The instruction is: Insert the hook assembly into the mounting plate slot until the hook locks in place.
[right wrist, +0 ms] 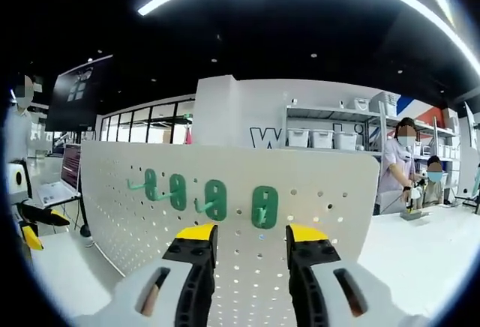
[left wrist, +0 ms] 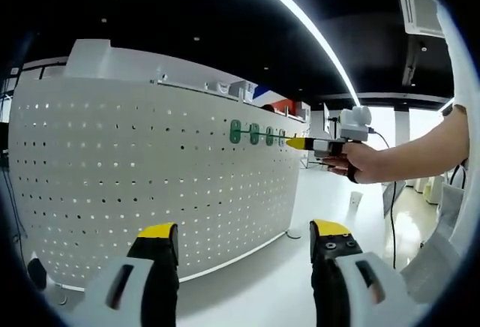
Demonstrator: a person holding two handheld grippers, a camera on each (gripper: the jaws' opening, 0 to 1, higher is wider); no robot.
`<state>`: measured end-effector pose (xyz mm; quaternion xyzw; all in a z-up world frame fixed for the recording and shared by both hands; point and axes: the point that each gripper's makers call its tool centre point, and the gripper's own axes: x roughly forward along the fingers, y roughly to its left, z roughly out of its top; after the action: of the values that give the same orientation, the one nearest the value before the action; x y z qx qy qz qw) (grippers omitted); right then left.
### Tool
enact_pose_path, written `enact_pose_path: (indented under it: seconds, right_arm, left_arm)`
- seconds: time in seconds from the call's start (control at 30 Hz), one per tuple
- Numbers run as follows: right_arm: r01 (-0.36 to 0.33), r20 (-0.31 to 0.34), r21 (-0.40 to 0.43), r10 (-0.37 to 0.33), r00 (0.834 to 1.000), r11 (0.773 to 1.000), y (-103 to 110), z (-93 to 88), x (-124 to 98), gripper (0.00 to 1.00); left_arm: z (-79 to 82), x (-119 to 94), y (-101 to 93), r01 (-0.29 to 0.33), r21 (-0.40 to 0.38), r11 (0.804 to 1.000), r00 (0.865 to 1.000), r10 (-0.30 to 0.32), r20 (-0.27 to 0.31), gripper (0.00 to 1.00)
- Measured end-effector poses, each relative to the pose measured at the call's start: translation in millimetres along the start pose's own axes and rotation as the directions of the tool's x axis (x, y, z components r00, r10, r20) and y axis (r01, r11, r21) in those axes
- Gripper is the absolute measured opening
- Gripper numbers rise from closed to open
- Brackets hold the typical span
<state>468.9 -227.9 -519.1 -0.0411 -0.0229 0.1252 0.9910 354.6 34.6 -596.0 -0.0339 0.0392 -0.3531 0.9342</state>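
Note:
A white pegboard mounting plate [left wrist: 135,162] stands upright on the table. Several green hook assemblies [left wrist: 255,133] hang in a row on its face. In the right gripper view the row runs from the leftmost hook [right wrist: 151,184] to the nearest hook [right wrist: 264,207], which sits just beyond my right gripper [right wrist: 251,233]. That gripper is open with nothing between its jaws. In the left gripper view a hand holds the right gripper [left wrist: 296,144], yellow tips at the row's right end. My left gripper [left wrist: 244,229] is open and empty, well back from the board.
The white table [left wrist: 285,267] runs under and in front of the board. A laptop [right wrist: 64,177] sits at the left beside the left gripper [right wrist: 30,229]. Shelves with white bins [right wrist: 322,138] and people [right wrist: 401,169] stand behind the board.

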Motion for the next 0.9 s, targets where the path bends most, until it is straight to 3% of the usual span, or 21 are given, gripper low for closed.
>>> enact_pose_path:
  seconds: [0.5,0.9]
  right_arm:
    - [-0.053,-0.012,0.016,0.054,0.998,0.998,22,-14.7,-33,0.63]
    - [-0.085,-0.024,0.027,0.086,0.996,0.996,39,-23.2,-56,0.68]
  left_arm:
    - [4.7,-2,7.4,-0.013,0.008,1.0,1.0,0.013,0.012,0.77]
    - [7.2,-6,7.9,-0.012,0.029,1.0,1.0,0.011,0.011,0.8]
